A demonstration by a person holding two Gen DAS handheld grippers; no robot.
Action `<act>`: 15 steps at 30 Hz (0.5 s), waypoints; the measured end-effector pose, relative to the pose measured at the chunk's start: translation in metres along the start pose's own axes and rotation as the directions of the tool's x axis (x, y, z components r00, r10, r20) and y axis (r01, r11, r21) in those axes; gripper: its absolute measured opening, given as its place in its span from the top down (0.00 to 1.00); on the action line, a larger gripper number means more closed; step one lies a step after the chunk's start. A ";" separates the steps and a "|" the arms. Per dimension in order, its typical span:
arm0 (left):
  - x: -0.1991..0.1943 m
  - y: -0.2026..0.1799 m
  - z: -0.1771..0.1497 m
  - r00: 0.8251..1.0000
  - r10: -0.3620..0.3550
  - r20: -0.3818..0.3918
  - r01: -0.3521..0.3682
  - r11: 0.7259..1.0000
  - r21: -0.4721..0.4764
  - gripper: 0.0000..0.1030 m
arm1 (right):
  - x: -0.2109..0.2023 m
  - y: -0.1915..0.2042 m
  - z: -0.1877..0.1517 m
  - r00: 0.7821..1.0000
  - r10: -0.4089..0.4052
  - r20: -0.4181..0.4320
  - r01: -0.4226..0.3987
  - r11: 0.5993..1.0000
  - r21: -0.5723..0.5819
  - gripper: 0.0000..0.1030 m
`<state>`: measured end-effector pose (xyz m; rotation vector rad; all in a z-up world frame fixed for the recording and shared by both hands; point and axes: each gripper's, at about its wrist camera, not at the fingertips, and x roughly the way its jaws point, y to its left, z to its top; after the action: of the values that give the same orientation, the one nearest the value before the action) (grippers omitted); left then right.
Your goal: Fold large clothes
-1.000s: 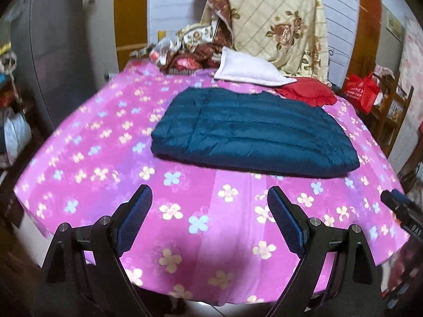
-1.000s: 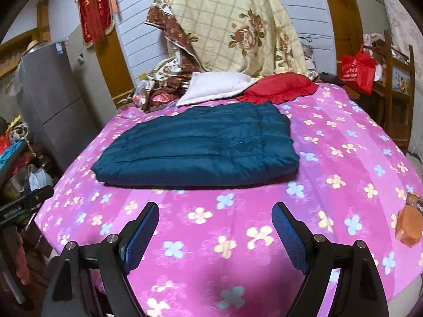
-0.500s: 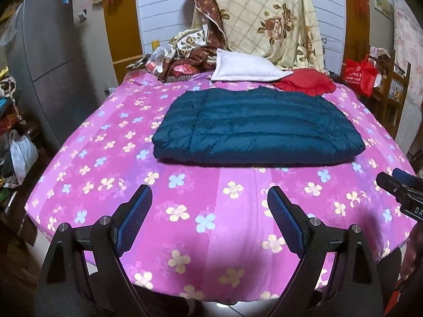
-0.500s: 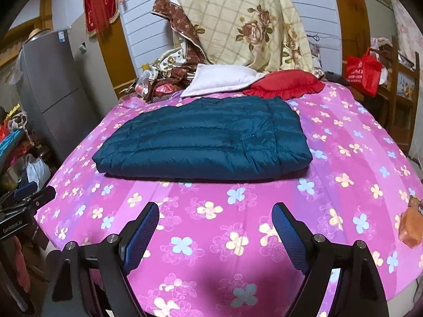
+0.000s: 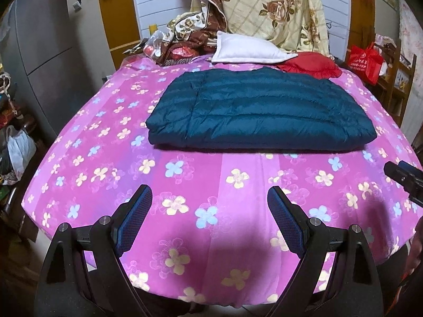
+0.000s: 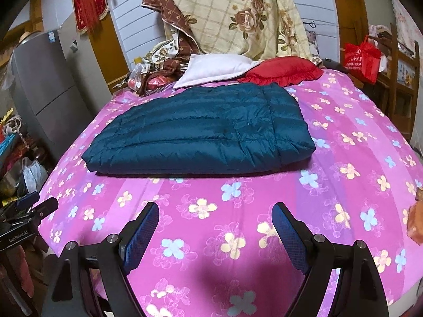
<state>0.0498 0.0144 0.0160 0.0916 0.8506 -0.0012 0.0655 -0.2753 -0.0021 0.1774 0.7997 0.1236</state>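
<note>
A dark teal quilted down jacket lies folded into a flat rectangle on the pink flowered bed sheet; it also shows in the right wrist view. My left gripper is open and empty, above the sheet near the bed's front edge, well short of the jacket. My right gripper is open and empty, likewise short of the jacket's near edge. The right gripper's body shows at the right edge of the left wrist view; the left gripper's body shows at the left edge of the right wrist view.
A white pillow, a red cushion and a heap of floral bedding lie at the head of the bed. A grey fridge stands left. A red bag and wooden shelf stand right. An orange object lies on the sheet at right.
Both grippers have shifted slightly and tilted up, so the jacket sits a little lower in both views. Both stay open and the jacket has not moved.
</note>
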 end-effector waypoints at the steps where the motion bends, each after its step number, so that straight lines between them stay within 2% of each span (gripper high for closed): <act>1: 0.003 0.001 0.000 1.000 0.001 -0.006 -0.001 1.000 -0.002 0.13 | 0.001 0.000 0.000 1.000 -0.001 -0.001 0.001 1.000 0.000 0.17; 10: 0.031 0.007 0.003 0.998 0.022 -0.058 -0.022 1.000 0.001 0.13 | 0.017 -0.009 0.010 1.000 -0.025 -0.008 0.025 1.000 0.004 0.17; 15: 0.056 0.026 0.016 0.994 -0.030 -0.108 0.025 0.999 -0.043 0.13 | 0.026 -0.027 0.028 0.998 -0.057 -0.006 0.057 0.998 0.016 0.17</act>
<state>0.0999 0.0406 -0.0140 0.0409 0.9599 -0.0044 0.1048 -0.3002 -0.0068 0.1689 0.8103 0.0638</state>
